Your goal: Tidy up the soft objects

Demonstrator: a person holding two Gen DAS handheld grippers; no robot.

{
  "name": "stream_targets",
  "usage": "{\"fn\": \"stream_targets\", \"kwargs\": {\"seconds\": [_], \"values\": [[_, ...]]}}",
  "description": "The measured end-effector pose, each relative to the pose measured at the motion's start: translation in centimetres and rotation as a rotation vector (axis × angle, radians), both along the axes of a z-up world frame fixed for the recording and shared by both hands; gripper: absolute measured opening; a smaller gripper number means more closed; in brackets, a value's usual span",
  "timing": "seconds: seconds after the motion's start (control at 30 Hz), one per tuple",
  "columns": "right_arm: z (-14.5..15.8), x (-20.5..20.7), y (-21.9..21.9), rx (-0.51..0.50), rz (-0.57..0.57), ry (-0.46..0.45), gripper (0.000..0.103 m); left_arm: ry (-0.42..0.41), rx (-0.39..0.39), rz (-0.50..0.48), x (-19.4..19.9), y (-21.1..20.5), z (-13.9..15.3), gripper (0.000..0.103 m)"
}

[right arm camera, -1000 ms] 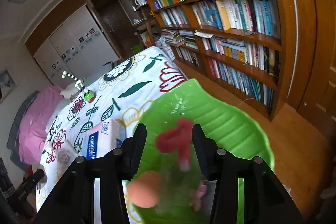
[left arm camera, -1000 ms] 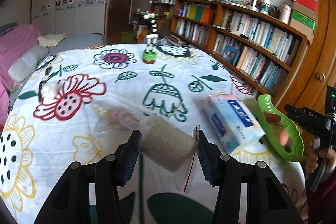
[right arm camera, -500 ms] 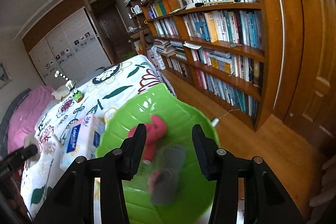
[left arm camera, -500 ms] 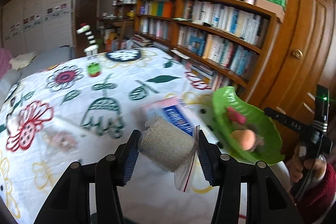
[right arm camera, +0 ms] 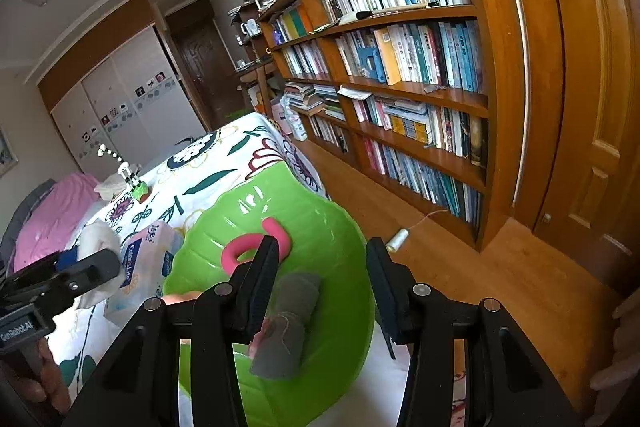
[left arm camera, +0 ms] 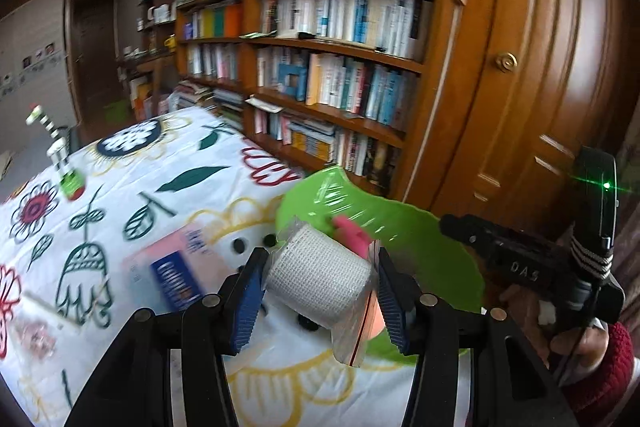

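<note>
Left tongs (left arm camera: 320, 287) clamp a bagged bandage roll (left arm camera: 318, 277), carried over the green leaf tray (left arm camera: 420, 227) for drop-off. Right tongs (right arm camera: 322, 277) grip the tray's near rim to steady it at the bed (left arm camera: 120, 187) edge; pink ring (right arm camera: 256, 241), grey cloth (right arm camera: 290, 319) already inside.

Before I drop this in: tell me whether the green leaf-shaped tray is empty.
No: the green leaf-shaped tray already holds a pink curved piece and a grey fabric item.

Wooden bookshelf (right arm camera: 400, 75) beside door (right arm camera: 592, 107), above wood floor (right arm camera: 500, 267).
</note>
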State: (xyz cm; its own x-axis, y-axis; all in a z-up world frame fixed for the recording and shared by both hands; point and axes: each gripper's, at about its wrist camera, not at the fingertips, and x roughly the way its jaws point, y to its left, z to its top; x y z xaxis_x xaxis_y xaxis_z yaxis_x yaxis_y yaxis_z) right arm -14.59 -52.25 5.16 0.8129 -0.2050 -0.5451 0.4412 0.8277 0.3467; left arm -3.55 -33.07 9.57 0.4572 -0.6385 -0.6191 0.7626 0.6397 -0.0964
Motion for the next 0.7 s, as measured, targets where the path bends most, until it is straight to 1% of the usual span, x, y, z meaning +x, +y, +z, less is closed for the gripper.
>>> {"fn": "stream_targets", "kwargs": {"seconds": [0.1, 0.17, 0.23, 0.27, 0.3, 0.4, 0.63, 0.7], "values": [[-0.1, -0.1, -0.1, -0.001, -0.001, 0.001, 0.047, -0.009, 0.007, -0.033, -0.1, -1.6, -0.3, 0.055], [-0.3, -0.2, -0.1, 0.001, -0.005, -0.001, 0.047, 0.000, 0.009, -0.047, 0.0, -2.4, -0.6, 0.059], [-0.5, -0.2, 0.0, 0.002, -0.005, -0.001, 0.047, 0.007, 0.012, -0.057, 0.3, -3.0, -0.9, 0.085], [-0.5, -0.2, -0.1, -0.001, -0.005, 0.000, 0.047, 0.012, 0.013, -0.057, 0.3, -3.2, -1.0, 0.090], [-0.5, -0.2, -0.1, -0.001, -0.005, 0.000, 0.047, 0.017, 0.011, -0.055, 0.5, -3.4, -1.2, 0.091], [-0.4, -0.2, -0.1, 0.002, -0.004, -0.001, 0.047, 0.014, -0.007, -0.049, 0.7, -3.5, -1.3, 0.091], [-0.8, -0.3, -0.1, -0.001, 0.004, -0.002, 0.047, 0.033, 0.004, -0.026, 0.8, -2.9, -1.7, 0.091], [-0.8, -0.4, 0.1, -0.003, 0.010, -0.004, 0.047, 0.035, 0.005, -0.018, 0.8, -2.7, -1.7, 0.093]]}}
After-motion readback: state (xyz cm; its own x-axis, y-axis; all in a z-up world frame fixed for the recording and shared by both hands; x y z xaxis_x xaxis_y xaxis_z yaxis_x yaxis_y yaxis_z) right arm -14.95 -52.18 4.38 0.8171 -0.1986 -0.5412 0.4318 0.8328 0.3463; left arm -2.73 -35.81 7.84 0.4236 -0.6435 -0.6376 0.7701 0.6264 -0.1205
